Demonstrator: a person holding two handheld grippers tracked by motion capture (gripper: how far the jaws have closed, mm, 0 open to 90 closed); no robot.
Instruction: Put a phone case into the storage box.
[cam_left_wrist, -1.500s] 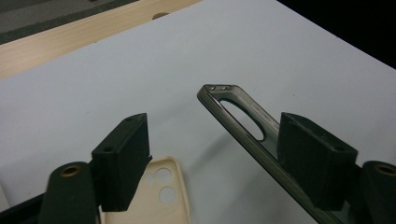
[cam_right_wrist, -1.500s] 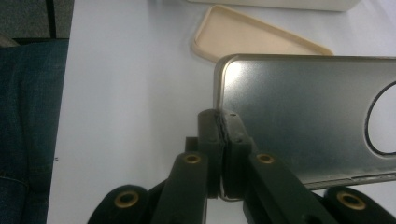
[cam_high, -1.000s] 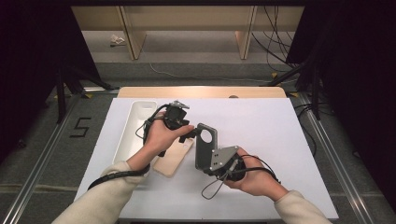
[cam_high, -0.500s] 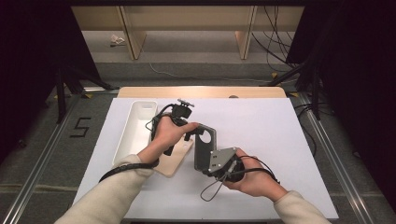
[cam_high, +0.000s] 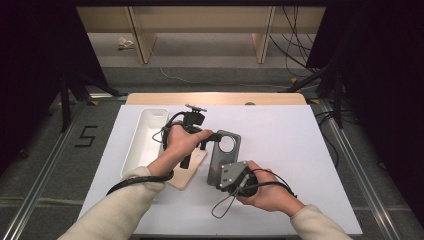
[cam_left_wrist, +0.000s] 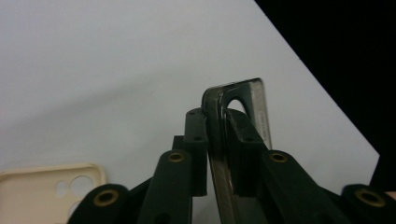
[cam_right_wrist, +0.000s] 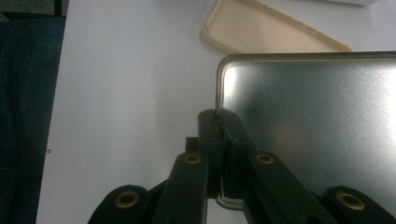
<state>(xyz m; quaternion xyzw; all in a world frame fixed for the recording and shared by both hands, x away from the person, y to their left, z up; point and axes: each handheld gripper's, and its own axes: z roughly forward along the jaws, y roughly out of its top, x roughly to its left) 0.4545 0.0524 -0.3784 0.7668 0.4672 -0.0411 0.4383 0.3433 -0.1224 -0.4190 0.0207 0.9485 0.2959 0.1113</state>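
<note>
- We see a white table (cam_high: 300, 150) lying on a wooden board (cam_high: 150, 98) whose far edge peeks out beyond it.
- On the table's left part lies a long white tray (cam_high: 131, 160), running near to far.
- On the grey floor (cam_high: 50, 150) to the left, a black numeral 5 (cam_high: 86, 136) is marked.
- At the far side stand wooden furniture legs (cam_high: 137, 35), with black cables (cam_high: 295, 45) trailing at the far right.
</note>
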